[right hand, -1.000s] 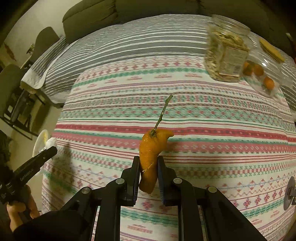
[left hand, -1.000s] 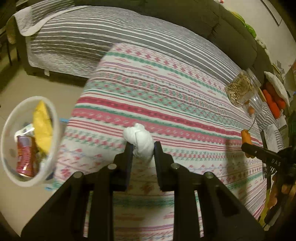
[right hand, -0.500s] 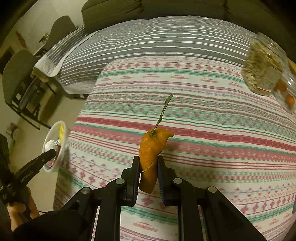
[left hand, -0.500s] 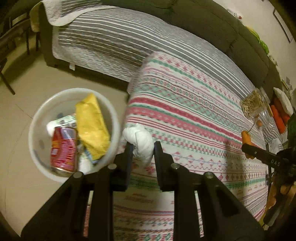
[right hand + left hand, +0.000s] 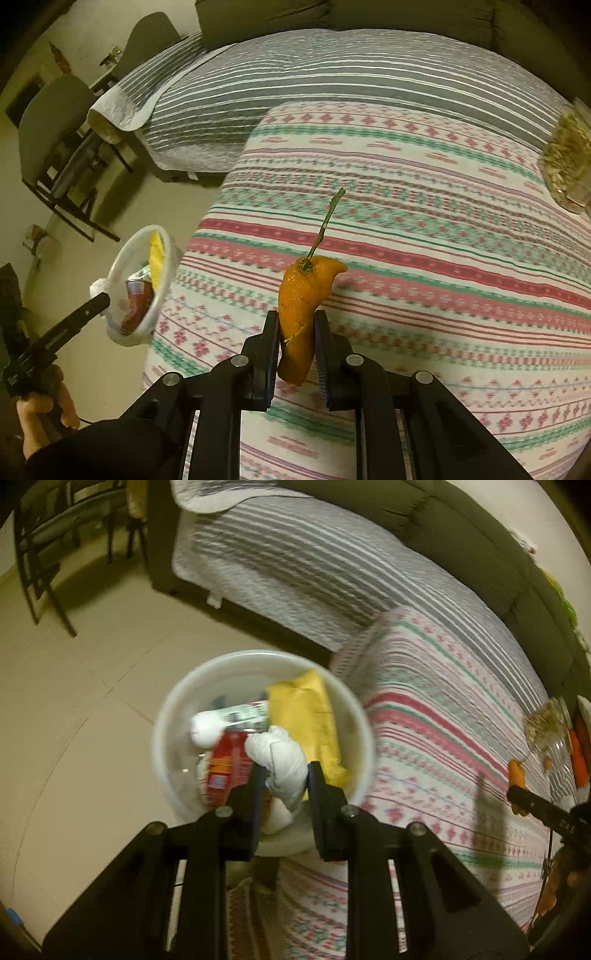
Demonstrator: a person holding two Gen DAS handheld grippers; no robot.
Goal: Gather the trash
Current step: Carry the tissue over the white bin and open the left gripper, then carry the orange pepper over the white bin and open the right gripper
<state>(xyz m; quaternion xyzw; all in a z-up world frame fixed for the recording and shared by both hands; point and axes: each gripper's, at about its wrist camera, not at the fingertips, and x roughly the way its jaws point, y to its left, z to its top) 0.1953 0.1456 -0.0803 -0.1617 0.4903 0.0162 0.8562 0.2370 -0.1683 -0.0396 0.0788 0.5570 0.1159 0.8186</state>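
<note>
The left claw (image 5: 284, 775), clamped on a tissue wad (image 5: 280, 760), hangs directly above the bin (image 5: 354, 716); the right claw (image 5: 295, 336), farther off, grips peel (image 5: 303, 295).

A beige tiled floor (image 5: 74, 709) spreads under warm, dim light. A dark sofa (image 5: 461, 542) carries a grey striped quilt (image 5: 295, 572), and in front of it stands the surface (image 5: 424, 240) under a cloth banded in red, green and white. Dark chairs (image 5: 55, 122) stand beside a pale wall (image 5: 92, 33).
</note>
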